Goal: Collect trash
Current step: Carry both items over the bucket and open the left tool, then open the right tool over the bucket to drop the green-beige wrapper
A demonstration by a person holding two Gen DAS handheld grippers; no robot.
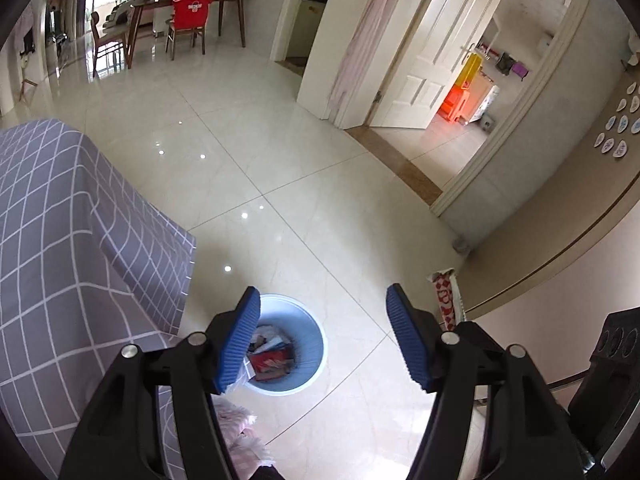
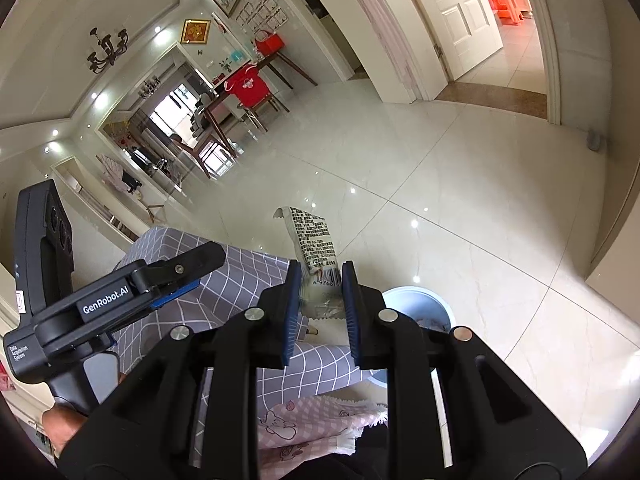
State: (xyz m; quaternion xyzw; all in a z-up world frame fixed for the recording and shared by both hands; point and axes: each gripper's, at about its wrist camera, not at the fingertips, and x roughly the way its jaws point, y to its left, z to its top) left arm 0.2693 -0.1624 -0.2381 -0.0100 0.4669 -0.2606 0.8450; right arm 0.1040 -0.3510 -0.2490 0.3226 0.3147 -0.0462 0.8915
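Note:
A round light-blue trash bin [image 1: 308,344] stands on the tiled floor and holds several wrappers [image 1: 272,360]. My left gripper [image 1: 320,336] is open and empty above the bin. My right gripper [image 2: 320,304] is shut on a white snack wrapper [image 2: 314,244] with black print and a barcode, held upright above the table corner. The bin's rim also shows in the right wrist view [image 2: 420,294], just right of the gripper. The wrapper's red-and-white side shows at the right in the left wrist view [image 1: 445,300].
A table with a grey checked cloth [image 1: 60,260] stands left of the bin, also in the right wrist view [image 2: 240,276]. A pink cloth [image 2: 320,420] lies below. The left gripper's body [image 2: 100,300] is at the left. An open doorway [image 1: 460,92] and dining table [image 1: 188,4] lie beyond.

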